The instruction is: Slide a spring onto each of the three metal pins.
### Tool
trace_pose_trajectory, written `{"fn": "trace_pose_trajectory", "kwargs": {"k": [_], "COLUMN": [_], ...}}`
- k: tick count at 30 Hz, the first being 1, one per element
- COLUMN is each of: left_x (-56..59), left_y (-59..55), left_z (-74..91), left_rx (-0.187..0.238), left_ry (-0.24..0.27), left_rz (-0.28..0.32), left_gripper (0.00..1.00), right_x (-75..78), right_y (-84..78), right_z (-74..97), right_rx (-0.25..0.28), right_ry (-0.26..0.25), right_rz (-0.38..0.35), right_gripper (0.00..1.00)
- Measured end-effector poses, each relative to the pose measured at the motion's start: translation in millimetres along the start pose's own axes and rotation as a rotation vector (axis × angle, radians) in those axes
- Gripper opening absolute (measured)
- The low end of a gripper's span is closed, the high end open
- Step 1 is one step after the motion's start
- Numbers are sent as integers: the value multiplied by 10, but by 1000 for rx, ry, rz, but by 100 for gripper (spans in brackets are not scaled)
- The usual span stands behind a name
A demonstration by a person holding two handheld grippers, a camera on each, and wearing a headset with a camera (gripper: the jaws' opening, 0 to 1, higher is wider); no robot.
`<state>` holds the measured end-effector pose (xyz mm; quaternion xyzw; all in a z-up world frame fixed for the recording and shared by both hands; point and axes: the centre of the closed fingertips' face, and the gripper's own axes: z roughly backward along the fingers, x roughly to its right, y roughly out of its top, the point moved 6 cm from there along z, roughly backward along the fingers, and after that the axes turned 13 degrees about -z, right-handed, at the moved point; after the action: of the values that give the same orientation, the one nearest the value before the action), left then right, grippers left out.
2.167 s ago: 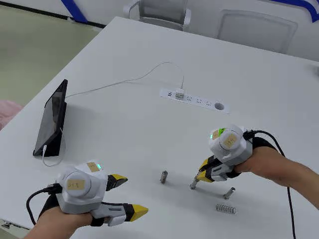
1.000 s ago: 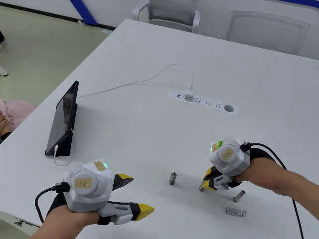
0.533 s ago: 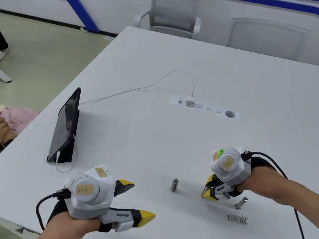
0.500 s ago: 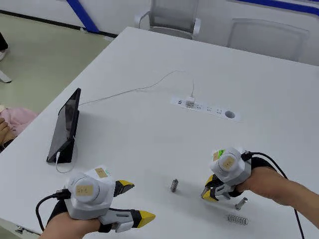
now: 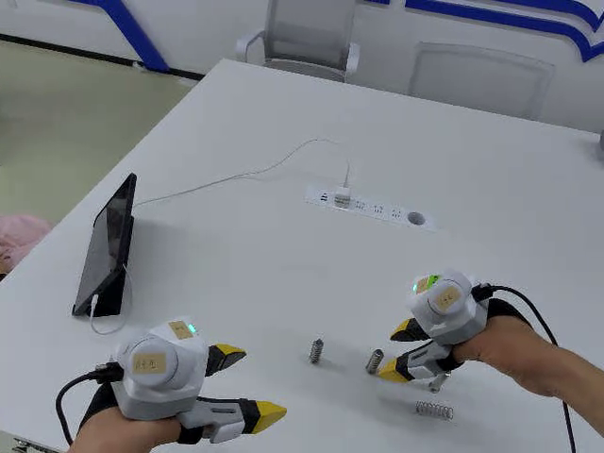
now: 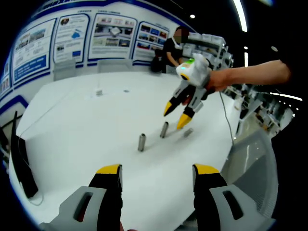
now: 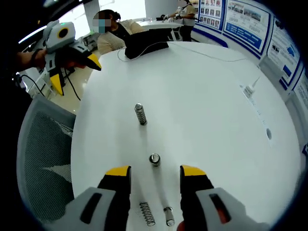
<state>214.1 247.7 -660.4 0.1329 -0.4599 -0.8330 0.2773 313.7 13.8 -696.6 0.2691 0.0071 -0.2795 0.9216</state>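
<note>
Right gripper (image 5: 394,351): jaws apart, empty, just beside upright pin (image 5: 375,360).
Left gripper (image 5: 247,383): jaws apart, empty, over near edge of worktop (image 5: 283,255).
Pin with spring (image 5: 317,350): upright, between the grippers.
Loose spring (image 5: 434,410): flat beside lying pin (image 5: 437,383), near edge.

Left gripper (image 5: 250,383), right gripper (image 5: 394,351): white shells, yellow tips, black cables.

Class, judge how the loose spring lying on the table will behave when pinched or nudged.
Lying on its side, the loose spring would probably roll across the smooth table if nudged. Its thin open coils suggest it is light and may squash or slip when pinched.
</note>
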Motion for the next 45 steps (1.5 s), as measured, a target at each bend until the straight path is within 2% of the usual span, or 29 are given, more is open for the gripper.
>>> {"fn": "trace_pose_trajectory", "kwargs": {"k": [6, 12, 18, 30, 45], "left_x": [11, 15, 12, 40, 167], "left_y": [4, 51, 80, 148, 268], "left_z": [8, 19, 6, -31, -212], "left_rx": [0, 3, 6, 0, -1], "left_ry": [-1, -2, -4, -16, -59], "left_rz": [-6, -12, -20, -38, -64], "left_gripper": [61, 61, 61, 63, 63], "right_x": [-36, -95, -132, -189, -283], "right_y": [-37, -121, -206, -376, -739], "right_z": [86, 168, 284, 488, 627], "right_rx": [79, 126, 196, 321, 372], "right_ry": [-19, -38, -59, -113, -155], "right_rz": [-75, -127, -204, -313, -407], "right_gripper": [47, 54, 60, 67, 71]}}
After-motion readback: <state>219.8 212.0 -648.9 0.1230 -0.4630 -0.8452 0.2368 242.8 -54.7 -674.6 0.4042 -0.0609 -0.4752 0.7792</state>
